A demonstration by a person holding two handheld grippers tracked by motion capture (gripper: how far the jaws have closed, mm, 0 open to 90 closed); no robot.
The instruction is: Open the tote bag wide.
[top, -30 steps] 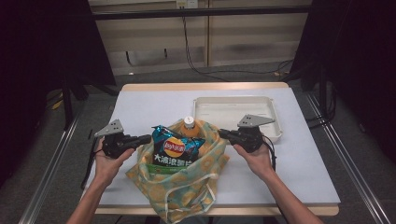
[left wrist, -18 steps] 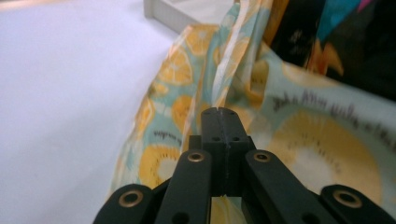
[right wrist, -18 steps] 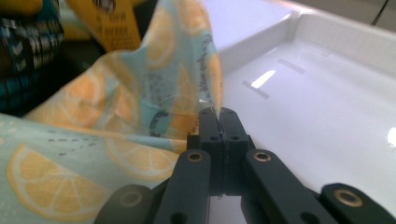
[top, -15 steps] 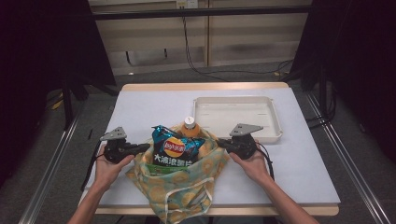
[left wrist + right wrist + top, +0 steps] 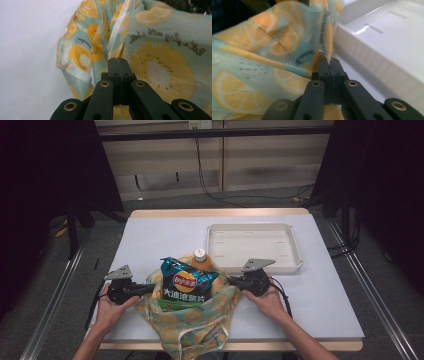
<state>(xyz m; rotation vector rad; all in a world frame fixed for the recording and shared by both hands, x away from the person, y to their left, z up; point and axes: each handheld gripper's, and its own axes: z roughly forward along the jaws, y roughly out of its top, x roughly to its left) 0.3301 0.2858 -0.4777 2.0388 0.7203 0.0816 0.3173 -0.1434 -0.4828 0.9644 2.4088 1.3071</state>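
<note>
Left gripper [image 5: 145, 289] and right gripper [image 5: 234, 281] each pinch a rim of the lemon-print cloth bag [image 5: 200, 322], lowering it; next, ease the jaws apart

Bottle [image 5: 200, 259]: body hidden behind chip bag [image 5: 187, 282], cap showing; lemon-print bag [image 5: 200, 330]: lower end cut off by frame edge; chip bag print too small to read.

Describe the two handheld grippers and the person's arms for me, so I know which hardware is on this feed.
Both the left gripper and right gripper are matte black, each topped by a grey three-cornered plate. Up close, the black fingers sit on linkage bars with brass-coloured pivot rings and small screw holes. A dark cable trails from each gripper. The forearms are bare, with no sleeves or gloves visible.
</note>
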